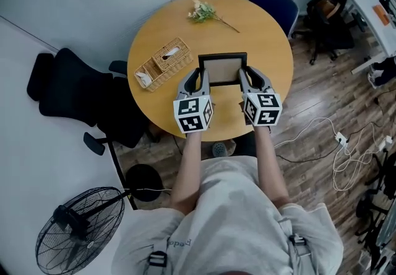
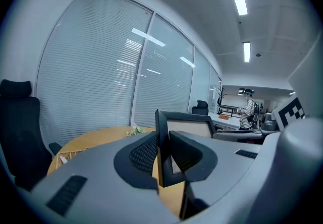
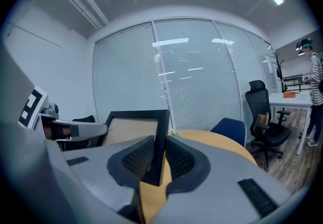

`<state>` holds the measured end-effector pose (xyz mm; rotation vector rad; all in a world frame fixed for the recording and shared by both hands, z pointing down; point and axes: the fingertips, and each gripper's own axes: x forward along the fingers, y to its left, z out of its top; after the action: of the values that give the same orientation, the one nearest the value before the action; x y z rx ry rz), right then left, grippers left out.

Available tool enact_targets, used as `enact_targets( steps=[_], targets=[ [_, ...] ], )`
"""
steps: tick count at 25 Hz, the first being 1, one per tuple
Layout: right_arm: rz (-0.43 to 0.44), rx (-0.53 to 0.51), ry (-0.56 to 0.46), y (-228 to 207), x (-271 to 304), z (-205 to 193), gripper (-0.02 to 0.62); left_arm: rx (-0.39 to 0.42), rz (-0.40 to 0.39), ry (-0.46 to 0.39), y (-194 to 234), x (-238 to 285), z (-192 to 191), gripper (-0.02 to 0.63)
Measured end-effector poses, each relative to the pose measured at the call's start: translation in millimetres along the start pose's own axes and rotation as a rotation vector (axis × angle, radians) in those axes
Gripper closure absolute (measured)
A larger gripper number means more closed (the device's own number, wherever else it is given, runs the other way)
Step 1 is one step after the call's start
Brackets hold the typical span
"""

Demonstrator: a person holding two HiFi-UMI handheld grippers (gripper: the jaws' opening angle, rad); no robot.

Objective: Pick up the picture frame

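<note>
A black picture frame [image 1: 223, 68] with a pale brown panel hangs above the round wooden table [image 1: 260, 32], held by both sides. My left gripper [image 1: 202, 75] is shut on the frame's left edge [image 2: 162, 137]; its ribbed pads [image 2: 142, 153] press on either face. My right gripper [image 1: 244, 74] is shut on the frame's right edge [image 3: 160, 140] in the same way. In the left gripper view the right gripper's grey body [image 2: 242, 134] shows past the frame. The left one [image 3: 70, 128] shows in the right gripper view.
A wicker basket [image 1: 162, 63] with a tissue box lies on the table's left part. A small bunch of flowers [image 1: 204, 12] rests at the far edge. A black office chair [image 1: 80, 97] stands left, a blue chair [image 1: 275, 4] behind, a floor fan [image 1: 77, 230] near. Cables [image 1: 346, 150] lie at right.
</note>
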<state>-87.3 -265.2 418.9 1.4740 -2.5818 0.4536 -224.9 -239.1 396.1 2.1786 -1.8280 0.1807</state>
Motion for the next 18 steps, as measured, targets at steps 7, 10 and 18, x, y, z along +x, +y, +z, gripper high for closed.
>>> enact_targets(
  steps=[7,10,18],
  targets=[
    [0.024,-0.016,-0.016,10.6,1.1,8.6,0.518,0.002,0.009,-0.023,6.9,-6.6,10.1,0.515],
    [0.027,-0.021,-0.015,11.6,-0.8,9.3,0.518,0.006,0.011,-0.025,6.3,-8.5,10.8,0.515],
    [0.023,-0.030,-0.007,12.2,-2.2,7.9,0.518,0.003,0.009,-0.021,6.9,-7.6,7.9,0.515]
  ],
)
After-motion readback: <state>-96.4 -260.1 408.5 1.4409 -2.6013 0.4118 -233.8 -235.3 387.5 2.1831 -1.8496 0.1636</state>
